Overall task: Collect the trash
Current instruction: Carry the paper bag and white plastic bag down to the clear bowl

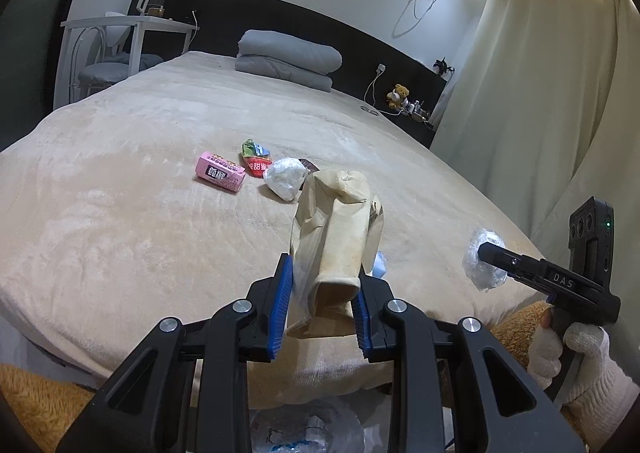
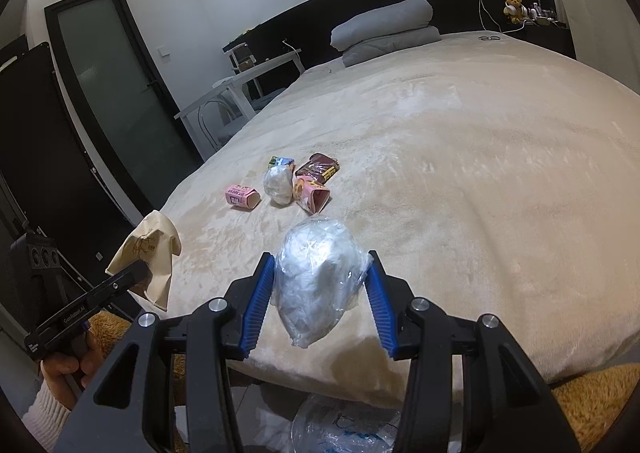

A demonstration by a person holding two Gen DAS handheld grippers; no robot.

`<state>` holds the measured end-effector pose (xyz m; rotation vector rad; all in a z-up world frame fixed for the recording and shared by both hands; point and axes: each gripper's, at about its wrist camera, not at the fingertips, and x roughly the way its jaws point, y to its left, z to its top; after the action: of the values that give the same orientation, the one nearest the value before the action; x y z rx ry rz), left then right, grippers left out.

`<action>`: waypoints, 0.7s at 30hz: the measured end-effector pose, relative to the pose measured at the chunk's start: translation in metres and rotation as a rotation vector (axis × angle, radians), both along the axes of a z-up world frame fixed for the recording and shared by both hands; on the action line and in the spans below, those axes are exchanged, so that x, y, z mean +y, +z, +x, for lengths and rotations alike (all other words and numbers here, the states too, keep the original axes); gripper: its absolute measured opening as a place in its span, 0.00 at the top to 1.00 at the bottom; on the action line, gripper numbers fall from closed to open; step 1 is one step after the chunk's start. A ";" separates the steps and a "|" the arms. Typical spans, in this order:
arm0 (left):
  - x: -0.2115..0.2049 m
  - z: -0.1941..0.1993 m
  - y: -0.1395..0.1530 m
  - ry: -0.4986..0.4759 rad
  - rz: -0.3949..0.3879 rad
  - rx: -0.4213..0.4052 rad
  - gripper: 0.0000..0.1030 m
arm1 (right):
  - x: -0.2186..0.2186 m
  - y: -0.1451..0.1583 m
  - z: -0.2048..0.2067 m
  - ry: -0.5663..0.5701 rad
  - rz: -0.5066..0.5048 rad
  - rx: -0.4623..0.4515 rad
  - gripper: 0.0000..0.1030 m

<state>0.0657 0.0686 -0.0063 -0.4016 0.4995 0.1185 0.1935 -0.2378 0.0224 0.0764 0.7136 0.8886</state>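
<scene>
My left gripper (image 1: 322, 289) is shut on a crumpled brown paper bag (image 1: 336, 229), held above the near edge of the bed; the same bag (image 2: 150, 253) shows at the left of the right wrist view. My right gripper (image 2: 322, 293) is shut on a ball of clear crumpled plastic wrap (image 2: 318, 281), also seen as a plastic ball (image 1: 482, 259) at the right of the left wrist view. Farther on the bed lie a pink carton (image 1: 220, 172), a red and green wrapper (image 1: 256, 157), a white crumpled wad (image 1: 285, 176), a brown packet (image 2: 322, 165) and an open pink box (image 2: 312, 193).
The beige blanket (image 1: 140, 193) covers the whole bed. A folded grey quilt (image 1: 288, 57) lies by the black headboard. A white side table (image 1: 132, 29) and chair stand left. Clear plastic with trash (image 2: 344, 429) lies below the bed's near edge. A gloved hand (image 1: 576, 353) grips the right tool.
</scene>
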 end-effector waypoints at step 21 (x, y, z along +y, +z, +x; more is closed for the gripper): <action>-0.067 -0.037 -0.023 -0.102 0.011 0.068 0.74 | -0.012 -0.028 -0.077 0.071 -0.073 0.040 0.55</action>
<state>0.0284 0.0017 -0.0290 -0.3617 0.5852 0.0369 0.1161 -0.2493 -0.0054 0.0037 0.7899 0.9297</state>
